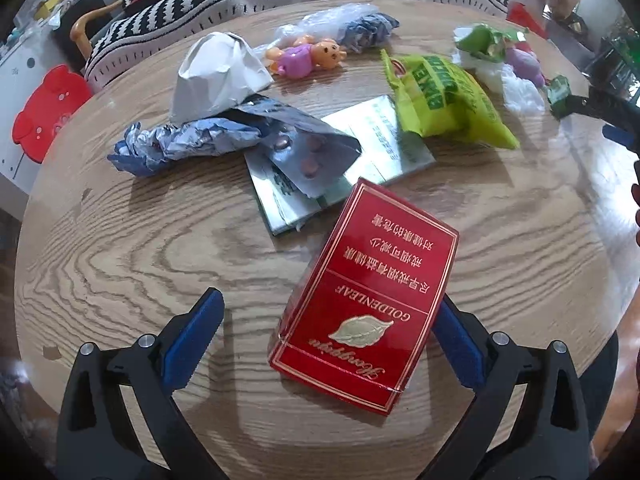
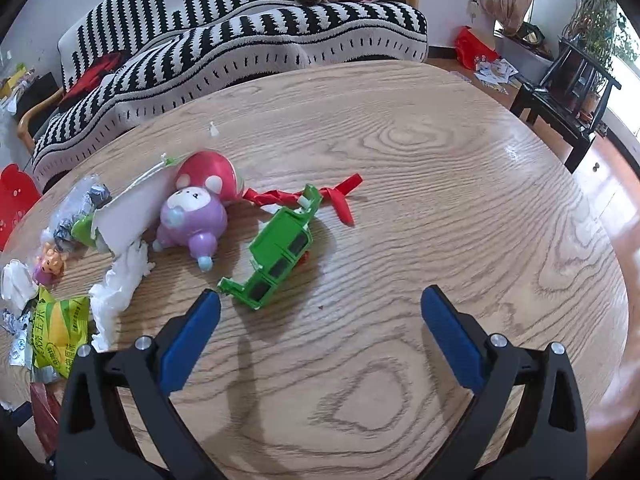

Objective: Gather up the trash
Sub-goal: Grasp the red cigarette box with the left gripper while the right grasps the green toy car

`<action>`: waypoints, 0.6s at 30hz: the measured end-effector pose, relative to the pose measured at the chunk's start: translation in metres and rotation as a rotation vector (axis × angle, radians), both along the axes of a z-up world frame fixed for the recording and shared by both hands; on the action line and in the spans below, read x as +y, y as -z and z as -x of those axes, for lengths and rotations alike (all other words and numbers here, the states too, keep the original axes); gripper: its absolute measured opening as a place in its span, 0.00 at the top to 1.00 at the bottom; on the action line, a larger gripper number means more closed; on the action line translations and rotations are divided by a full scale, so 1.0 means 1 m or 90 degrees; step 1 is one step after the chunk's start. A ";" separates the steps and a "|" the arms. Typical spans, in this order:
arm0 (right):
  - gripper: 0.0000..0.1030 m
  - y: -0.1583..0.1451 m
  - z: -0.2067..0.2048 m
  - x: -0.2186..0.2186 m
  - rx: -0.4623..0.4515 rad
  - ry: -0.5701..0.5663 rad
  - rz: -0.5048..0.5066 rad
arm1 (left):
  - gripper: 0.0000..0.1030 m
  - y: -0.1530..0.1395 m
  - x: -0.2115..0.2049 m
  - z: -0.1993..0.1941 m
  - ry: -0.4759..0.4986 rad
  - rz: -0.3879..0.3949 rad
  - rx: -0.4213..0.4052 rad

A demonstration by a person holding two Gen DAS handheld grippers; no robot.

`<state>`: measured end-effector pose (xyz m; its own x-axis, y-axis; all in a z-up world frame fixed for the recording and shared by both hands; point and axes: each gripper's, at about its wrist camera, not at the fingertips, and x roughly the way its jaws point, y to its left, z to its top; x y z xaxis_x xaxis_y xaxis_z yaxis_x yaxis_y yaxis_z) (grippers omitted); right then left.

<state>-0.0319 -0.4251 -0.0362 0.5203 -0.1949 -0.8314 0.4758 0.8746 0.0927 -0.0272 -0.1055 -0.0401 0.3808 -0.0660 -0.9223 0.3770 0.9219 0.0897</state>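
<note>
On the table (image 1: pixel 120 240), the left gripper (image 1: pixel 328 344) has its jaws wide apart around a red box (image 1: pixel 366 300) (the right gripper (image 2: pixel 320 320) gapes too).

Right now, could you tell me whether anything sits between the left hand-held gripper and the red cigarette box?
Nothing visible does. The red cigarette box already lies between the open fingers of the left hand-held gripper, near its right finger, with bare wooden table on the other side.

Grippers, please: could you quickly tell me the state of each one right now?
Left gripper: open, tongs straddling the red cigarette pack, not clamped.
Right gripper: open, holding nothing.
</note>
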 end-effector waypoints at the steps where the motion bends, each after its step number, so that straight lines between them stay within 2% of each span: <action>1: 0.06 -0.001 0.000 0.000 -0.002 -0.001 -0.002 | 0.06 0.000 0.000 -0.002 -0.002 0.000 -0.002; 7: 0.06 -0.007 -0.018 0.001 -0.006 -0.006 -0.001 | 0.06 0.005 0.005 -0.019 -0.022 0.042 0.008; 10: 0.06 -0.002 -0.033 -0.003 0.006 0.005 0.006 | 0.06 0.005 0.004 -0.025 -0.034 0.049 -0.009; 13: 0.05 0.015 -0.044 -0.009 0.052 0.030 0.011 | 0.06 0.008 0.005 -0.017 -0.034 0.059 -0.038; 14: 0.05 0.016 -0.044 -0.009 0.052 0.037 0.032 | 0.06 0.008 0.006 -0.015 -0.033 0.062 -0.048; 18: 0.05 0.018 -0.040 -0.008 0.026 0.058 0.039 | 0.06 0.011 0.009 -0.007 -0.052 0.070 -0.073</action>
